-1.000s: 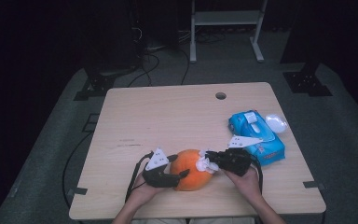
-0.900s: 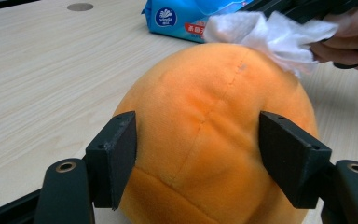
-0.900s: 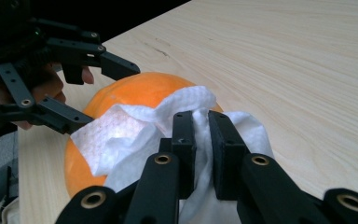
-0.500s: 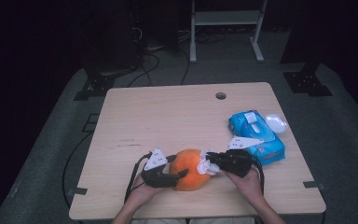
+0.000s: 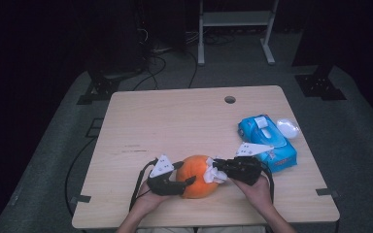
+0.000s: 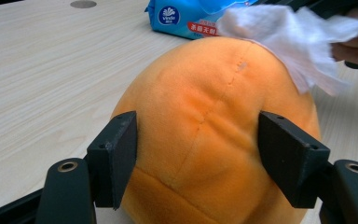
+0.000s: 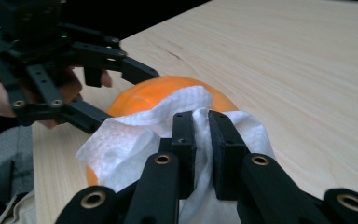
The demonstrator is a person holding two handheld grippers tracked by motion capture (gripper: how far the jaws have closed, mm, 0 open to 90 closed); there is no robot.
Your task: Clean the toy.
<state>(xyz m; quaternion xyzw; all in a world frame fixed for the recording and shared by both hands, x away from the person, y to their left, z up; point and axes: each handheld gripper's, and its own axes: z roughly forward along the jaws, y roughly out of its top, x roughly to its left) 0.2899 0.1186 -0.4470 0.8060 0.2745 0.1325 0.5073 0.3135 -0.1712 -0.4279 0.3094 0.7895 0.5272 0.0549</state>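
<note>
Closest to the person, at the near edge of the desk (image 5: 141, 126), sits a plush orange ball (image 5: 197, 175) with a stitched seam down its middle; it's resting on the wood roughly centred between the two forearms coming in from the bottom of the high view. The left gripper (image 5: 183, 180) has it from the left; in the left gripper view the jaws stand about halfway apart with one black pad on each flank of the orange ball (image 6: 214, 140), pressed against the fuzzy surface, so it's clamped. The right gripper (image 5: 218, 171) comes in from the other side; its jaws are pinched nearly together on a white wipe (image 7: 135, 135), the cloth bunched between the pads and spilling out on both sides; that wipe lies on the upper right part of the orange ball, touching it, as you can see in the left gripper view too (image 6: 284, 37).

A bit farther back on the right, just beside the right gripper, there's a blue pack of wipes (image 5: 267, 141) lying flat with a white flap on top; a small clear plastic thing (image 5: 288, 128) sits right next to its far right corner, can't tell what it is. Farther still, near the far edge of the desk, there's a round hole (image 5: 230, 99); beyond that, dark floor with cables (image 5: 160, 63) and a white frame's legs (image 5: 235, 29).
</note>
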